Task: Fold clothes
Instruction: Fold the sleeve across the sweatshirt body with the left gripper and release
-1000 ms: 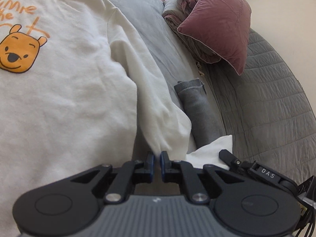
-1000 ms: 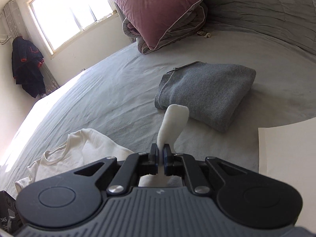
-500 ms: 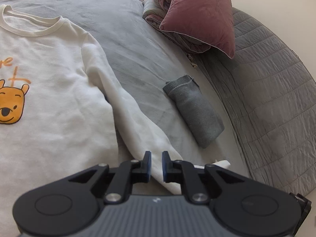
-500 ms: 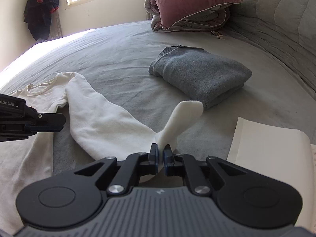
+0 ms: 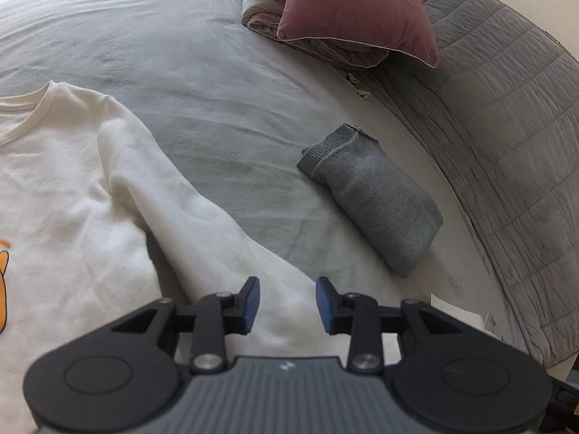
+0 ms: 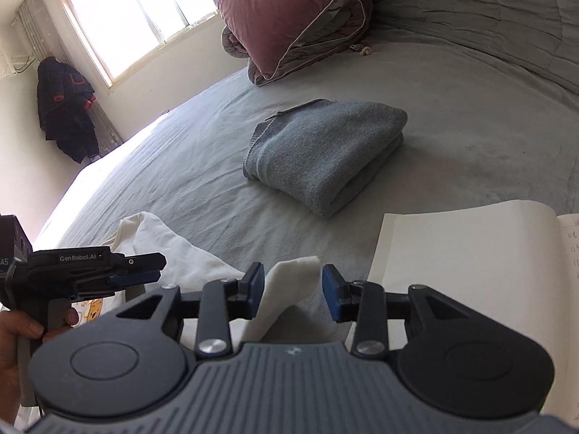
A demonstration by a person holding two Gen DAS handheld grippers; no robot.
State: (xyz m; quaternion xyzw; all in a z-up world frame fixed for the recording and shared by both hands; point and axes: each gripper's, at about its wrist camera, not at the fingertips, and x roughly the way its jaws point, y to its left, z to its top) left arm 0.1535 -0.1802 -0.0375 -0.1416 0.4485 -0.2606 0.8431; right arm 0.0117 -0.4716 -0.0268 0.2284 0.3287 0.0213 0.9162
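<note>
Two hand-held grippers, left gripper (image 5: 287, 302) and right gripper (image 6: 292, 291), each with a ribbed grey body, two round black discs and black arms with shiny silver screws. Blue pads on the fingertips (image 6: 255, 282). White "GenRobot.AI" lettering on the side of the left one, seen from the right wrist.

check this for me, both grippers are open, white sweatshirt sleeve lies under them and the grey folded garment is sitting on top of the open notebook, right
Not quite. The grey folded garment lies directly on the bed sheet, apart from the open notebook, as the right wrist view shows. The rest holds: the left gripper and right gripper are both open, with the white sweatshirt sleeve beneath them.
</note>
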